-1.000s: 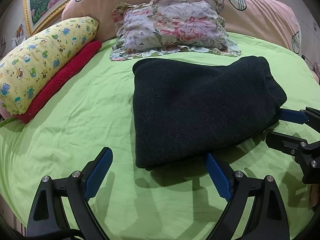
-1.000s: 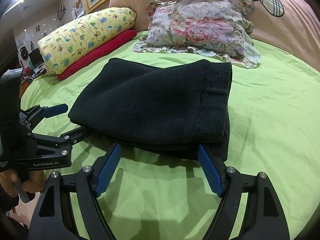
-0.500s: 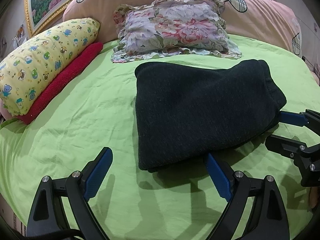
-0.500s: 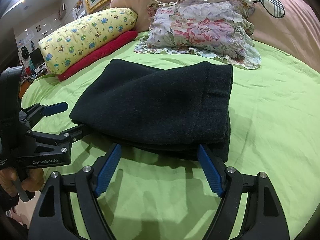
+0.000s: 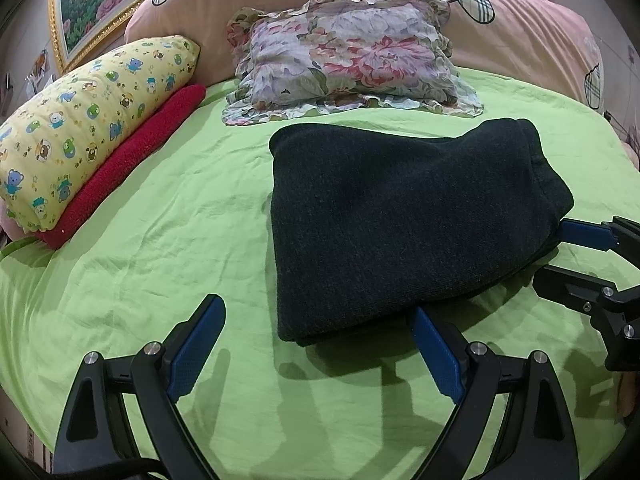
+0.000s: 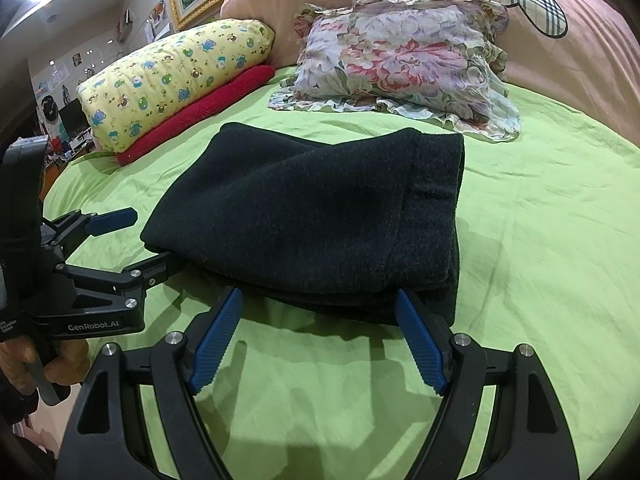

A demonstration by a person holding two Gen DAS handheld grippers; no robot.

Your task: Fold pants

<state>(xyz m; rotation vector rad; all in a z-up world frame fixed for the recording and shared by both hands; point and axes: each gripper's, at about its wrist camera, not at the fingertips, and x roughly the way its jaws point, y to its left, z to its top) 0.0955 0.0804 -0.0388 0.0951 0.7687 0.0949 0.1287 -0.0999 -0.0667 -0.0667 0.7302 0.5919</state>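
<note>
- Over the last second almost nothing has changed: the dark charcoal, fleecy knit pants (image 5: 404,220) keep the same folded outline on the lime-green bed sheet (image 5: 160,232), and only the cameras' framing has drifted slightly.
- On the left, the left claw (image 5: 316,344) is still spread wide and holds nothing. Its right fingertip sits just at the pants' near edge, and its left one is over bare sheet.
- In the middle, the pants lie as a thick, several-layered rectangle, near the floral ruffled pillow (image 5: 348,56) and well apart from the yellow cartoon-print bolster (image 5: 88,120) at far left. The top is smooth, the left edge straight, and the right end is rounded and bulges a little.
- On the right, the right claw (image 6: 318,344) is likewise spread apart and empty, its fingertips just at the near edge of the stack.
- This stillness suggests the folding is finished or nearly so, perhaps with tidying left.
</note>
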